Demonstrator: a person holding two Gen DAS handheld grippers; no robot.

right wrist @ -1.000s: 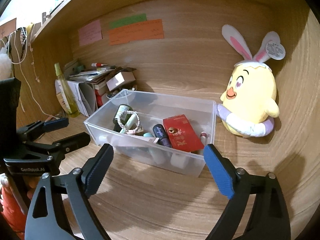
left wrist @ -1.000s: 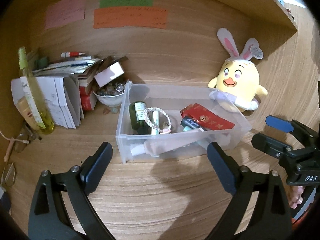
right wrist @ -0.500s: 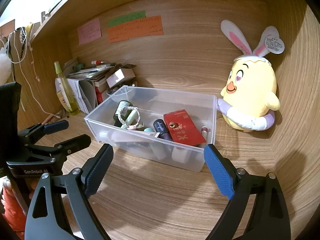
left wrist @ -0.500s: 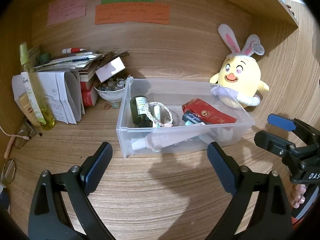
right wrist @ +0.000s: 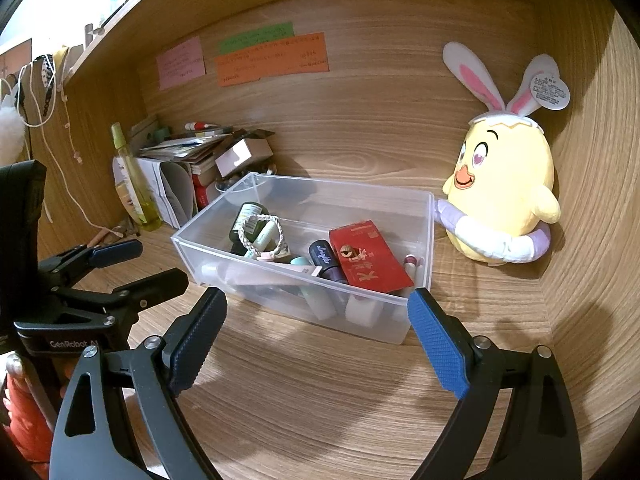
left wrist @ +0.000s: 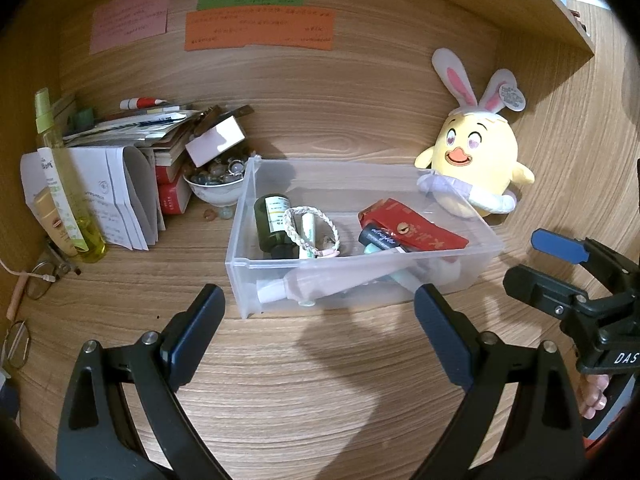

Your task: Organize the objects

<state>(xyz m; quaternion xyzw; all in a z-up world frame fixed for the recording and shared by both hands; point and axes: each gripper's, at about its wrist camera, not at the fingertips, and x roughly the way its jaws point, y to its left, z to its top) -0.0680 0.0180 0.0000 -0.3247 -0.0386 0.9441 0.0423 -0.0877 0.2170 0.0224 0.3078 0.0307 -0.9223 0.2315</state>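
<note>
A clear plastic bin stands on the wooden desk just beyond both grippers. Inside lie a green bottle, a braided loop, a red packet, a dark tube and a pink tube. A yellow chick plush with bunny ears leans against the bin's right end. My left gripper is open and holds nothing. Beside it, my right gripper is open too, with nothing between its fingers.
A pile of papers and books, a bowl of beads and a yellow spray bottle crowd the back left. Glasses lie at the left edge. Sticky notes hang on the back wall. Wooden side walls close in on both sides.
</note>
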